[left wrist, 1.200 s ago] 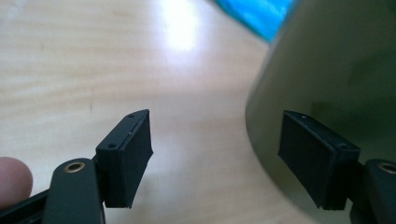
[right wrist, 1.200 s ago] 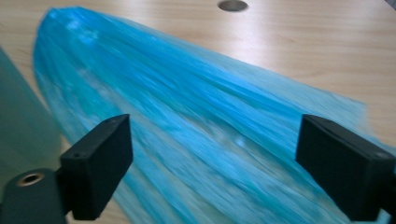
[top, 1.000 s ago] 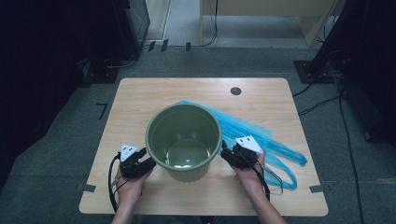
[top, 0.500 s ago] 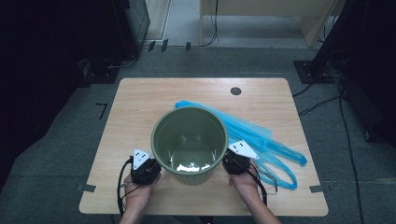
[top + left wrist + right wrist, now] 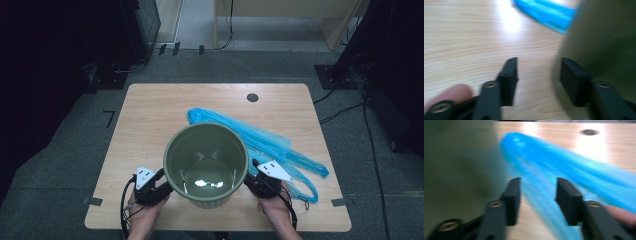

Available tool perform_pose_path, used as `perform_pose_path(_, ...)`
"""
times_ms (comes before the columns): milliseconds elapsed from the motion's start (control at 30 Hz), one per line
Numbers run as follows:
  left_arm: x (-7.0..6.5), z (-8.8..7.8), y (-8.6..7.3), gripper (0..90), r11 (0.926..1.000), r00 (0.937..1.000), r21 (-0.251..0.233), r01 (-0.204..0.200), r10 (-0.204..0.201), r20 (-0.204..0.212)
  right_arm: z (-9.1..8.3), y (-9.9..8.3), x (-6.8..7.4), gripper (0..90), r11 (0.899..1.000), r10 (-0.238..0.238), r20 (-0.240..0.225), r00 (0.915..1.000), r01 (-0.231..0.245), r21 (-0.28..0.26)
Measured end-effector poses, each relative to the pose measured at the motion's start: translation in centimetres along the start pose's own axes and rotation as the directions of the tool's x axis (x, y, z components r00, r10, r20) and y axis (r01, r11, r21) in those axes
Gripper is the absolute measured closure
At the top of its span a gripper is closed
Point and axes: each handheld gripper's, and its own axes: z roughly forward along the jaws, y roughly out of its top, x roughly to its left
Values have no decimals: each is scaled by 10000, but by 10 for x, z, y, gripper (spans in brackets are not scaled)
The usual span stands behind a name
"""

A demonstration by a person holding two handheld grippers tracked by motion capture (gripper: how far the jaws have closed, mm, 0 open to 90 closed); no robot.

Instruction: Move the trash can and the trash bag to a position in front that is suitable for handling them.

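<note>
A green bucket (image 5: pixel 206 165) stands upright and empty near the table's front edge. A blue plastic bag (image 5: pixel 270 142) lies stretched behind it and to its right. My left gripper (image 5: pixel 161 181) sits at the bucket's left side and my right gripper (image 5: pixel 251 179) at its right side. Both have just been opening. In the left gripper view the jaws (image 5: pixel 537 80) stand apart over bare wood, the right one against the bucket's wall (image 5: pixel 604 45). In the right gripper view the gripper (image 5: pixel 537 200) is open above the bag (image 5: pixel 579 170), with the bucket (image 5: pixel 461 165) just left of it.
The wooden table (image 5: pixel 150 115) has a round cable hole (image 5: pixel 252 97) at the back right. Dark stands and cables ring the table on the grey floor. A fingertip (image 5: pixel 456 92) rests beside the left jaw.
The bucket has slid a little toward the front edge, and both hands came back with it. Both sets of jaws stand apart beside the bucket.
</note>
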Motion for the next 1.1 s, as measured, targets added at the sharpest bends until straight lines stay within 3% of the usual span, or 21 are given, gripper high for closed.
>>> perform_pose_path(33,4,1,-1,326,9998,9998,130,170,-168,-124,2,-1,-13,240,9998,150,947,9954,-161,106)
perform_pose_path(67,10,3,-2,326,9994,9996,260,219,-214,-195,2,-1,-13,240,9998,150,947,9954,-161,106)
perform_pose_path(100,19,4,-4,267,9990,9983,393,234,-213,-539,9,0,-28,67,9969,193,2245,9743,-358,695)
perform_pose_path(133,19,4,-4,246,9990,9983,393,234,-213,-539,12,-1,-37,15,9936,404,2453,9686,-649,928)
perform_pose_path(167,27,7,-6,233,9984,9968,504,261,-222,-773,14,-1,-47,0,9885,679,2503,9658,-992,1143)
perform_pose_path(200,27,7,-6,226,9984,9968,504,261,-222,-773,14,-1,-47,0,9885,679,2503,9658,-992,1143)
perform_pose_path(267,35,9,-7,220,9972,9923,660,340,-259,-1207,20,-3,-62,0,9810,1039,2807,9542,-1448,1291)
perform_pose_path(300,43,11,-9,199,9945,9860,938,465,-307,-1638,25,-6,-72,0,9787,1082,3093,9448,-1559,1338)
perform_pose_path(433,51,13,-11,172,9922,9786,1124,534,-296,-2036,33,-9,-83,0,9708,1296,3313,9346,-1876,1495)
perform_pose_path(467,54,15,-12,154,9908,9759,1295,398,-107,-2181,39,-12,-87,0,9672,1315,3451,9293,-1966,1610)
perform_pose_path(600,56,18,-14,102,9867,9764,1602,264,89,-2159,47,-15,-86,0,9669,1031,3538,9296,-1772,1838)
perform_pose_path(700,56,19,-15,99,9864,9757,1631,214,150,-2188,50,-14,-85,0,9674,825,3437,9354,-1581,1980)
perform_pose_path(800,57,20,-15,99,9877,9742,1553,150,205,-2246,55,-14,-83,0,9607,439,3437,9381,-1340,2432)
perform_pose_path(867,57,20,-15,99,9877,9733,1562,69,292,-2277,55,-14,-84,0,9579,455,3495,9358,-1402,2506)
perform_pose_path(967,55,21,-16,99,9874,9706,1583,-25,405,-2374,57,-13,-88,0,9523,603,3377,9393,-1555,2625)
perform_pose_path(1100,55,21,-16,99,9876,9701,1570,-5,386,-2397,57,-13,-89,0,9534,560,3271,9433,-1478,2631)
